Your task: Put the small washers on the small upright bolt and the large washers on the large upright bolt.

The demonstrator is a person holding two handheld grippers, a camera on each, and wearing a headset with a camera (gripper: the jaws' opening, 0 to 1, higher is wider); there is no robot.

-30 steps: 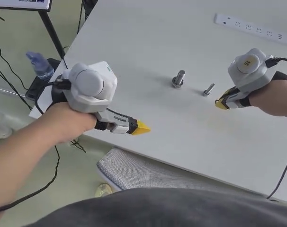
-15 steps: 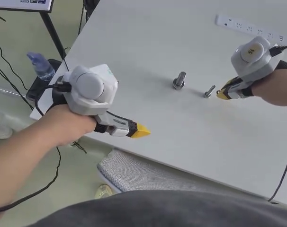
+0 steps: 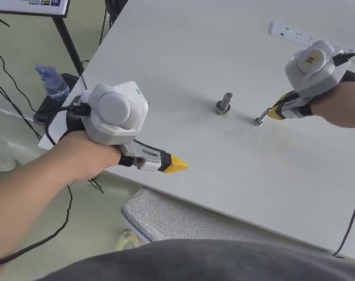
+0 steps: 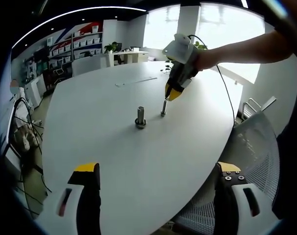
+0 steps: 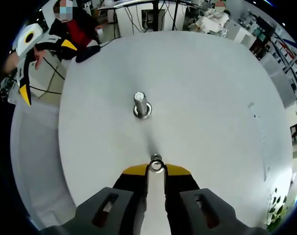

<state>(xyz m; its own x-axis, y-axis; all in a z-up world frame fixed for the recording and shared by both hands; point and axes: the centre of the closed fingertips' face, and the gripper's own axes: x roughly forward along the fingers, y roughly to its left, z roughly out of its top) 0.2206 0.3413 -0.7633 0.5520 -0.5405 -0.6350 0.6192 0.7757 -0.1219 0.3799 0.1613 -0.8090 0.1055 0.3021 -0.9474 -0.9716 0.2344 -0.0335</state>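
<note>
The large upright bolt (image 3: 224,103) stands mid-table with washers around its base (image 5: 142,112). To its right stands the small upright bolt (image 3: 260,119). My right gripper (image 3: 275,113) has its tips right at the small bolt's top. Its jaws are shut on a small washer (image 5: 157,166), which sits just over the bolt's tip (image 5: 156,157). My left gripper (image 3: 176,165) hovers off the table's near-left edge, well away from both bolts. Its fingers (image 4: 87,171) stand wide open with nothing between them. Both the large bolt (image 4: 140,117) and the small bolt (image 4: 163,107) lie far ahead of it.
A white power strip (image 3: 309,36) lies at the table's far right. A spray bottle (image 3: 50,81) stands off the table to the left, among cables. A mesh chair seat (image 3: 177,216) sits under the table's near edge (image 3: 224,208).
My right gripper has moved up and left from beside the small bolt until its tips are at the bolt's top. The left gripper has stayed about where it was.
</note>
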